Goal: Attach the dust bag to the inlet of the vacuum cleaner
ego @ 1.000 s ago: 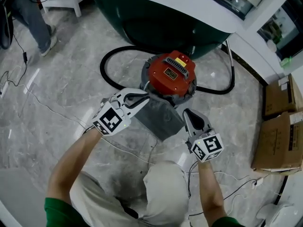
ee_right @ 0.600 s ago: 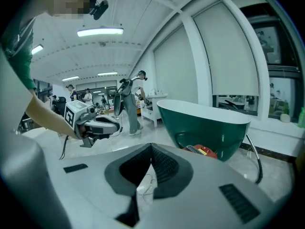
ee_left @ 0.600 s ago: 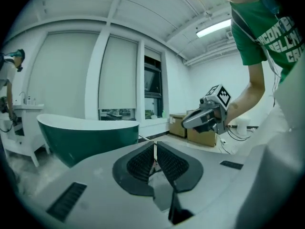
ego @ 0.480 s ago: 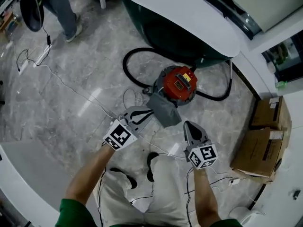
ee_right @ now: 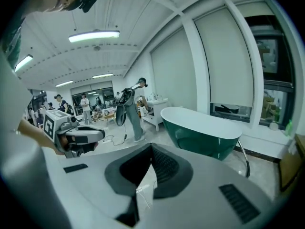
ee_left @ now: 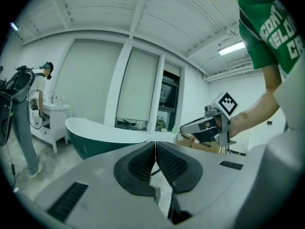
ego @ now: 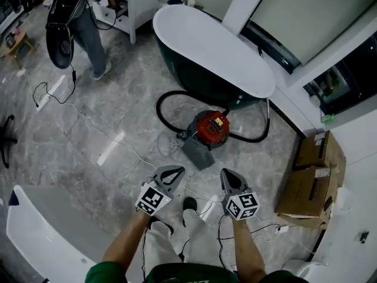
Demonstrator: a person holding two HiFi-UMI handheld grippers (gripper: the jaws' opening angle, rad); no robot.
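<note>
Left gripper (ego: 172,171) and right gripper (ego: 227,174) are held near the body, each with jaws pressed together on nothing. The grey dust bag (ego: 197,152) lies on the floor ahead, between them. It touches the near side of the red vacuum cleaner (ego: 212,128) and is marginally closer to the left gripper.

Right tongs (ee_right: 151,148) — jaw tips together, nothing between, green bathtub (ee_right: 205,135) beyond, left tongs (ee_right: 96,135) at left, person (ee_right: 135,109) standing behind
</note>
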